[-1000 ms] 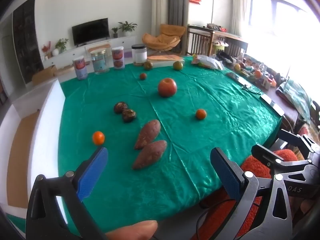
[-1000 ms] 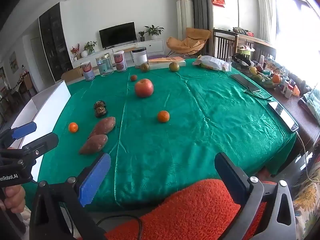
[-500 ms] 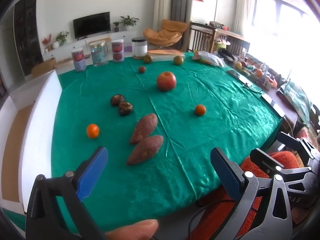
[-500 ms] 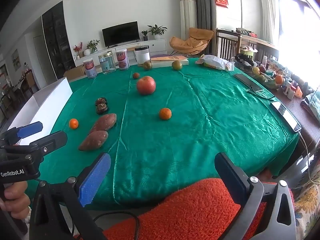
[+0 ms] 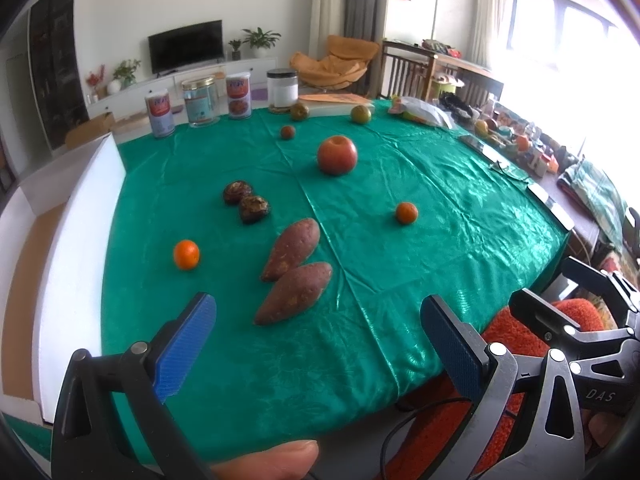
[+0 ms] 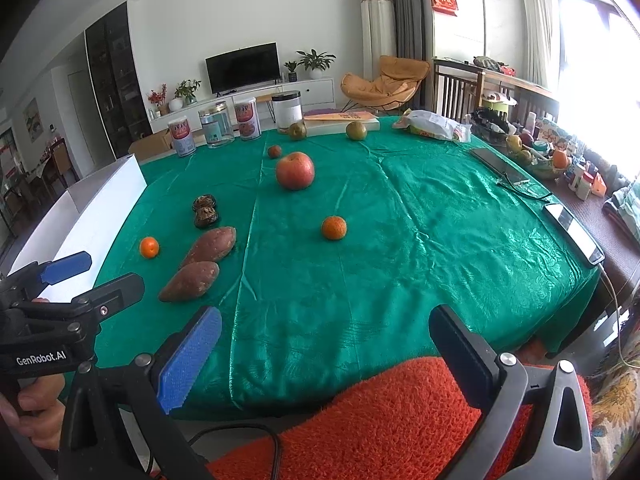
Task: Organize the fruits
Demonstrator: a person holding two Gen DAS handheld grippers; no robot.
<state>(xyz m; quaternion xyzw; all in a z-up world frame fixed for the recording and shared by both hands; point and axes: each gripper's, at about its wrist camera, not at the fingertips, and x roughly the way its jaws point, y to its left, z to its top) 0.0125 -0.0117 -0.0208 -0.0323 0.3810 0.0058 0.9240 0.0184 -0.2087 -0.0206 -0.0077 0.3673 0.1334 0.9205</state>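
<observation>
Both the left gripper (image 5: pixel 318 330) and the right gripper (image 6: pixel 325 338) are hovering at the near edge of the tabletop (image 6: pixel 420 240) with fingers spread wide, gripping nothing. Just beyond are lying two sweet potatoes (image 5: pixel 294 272) (touching each other), flanked by two small oranges (image 5: pixel 186 254), and farther back an apple (image 5: pixel 337 155) is sitting mid-cloth.

Black-framed left tool (image 5: pixel 318 332) and right tool (image 6: pixel 324 344), blue ribbed pads, silver screws, possibly bare thumb.

Two sweet potatoes (image 5: pixel 291 249), two oranges (image 5: pixel 186 254), one apple (image 5: pixel 337 155).
</observation>
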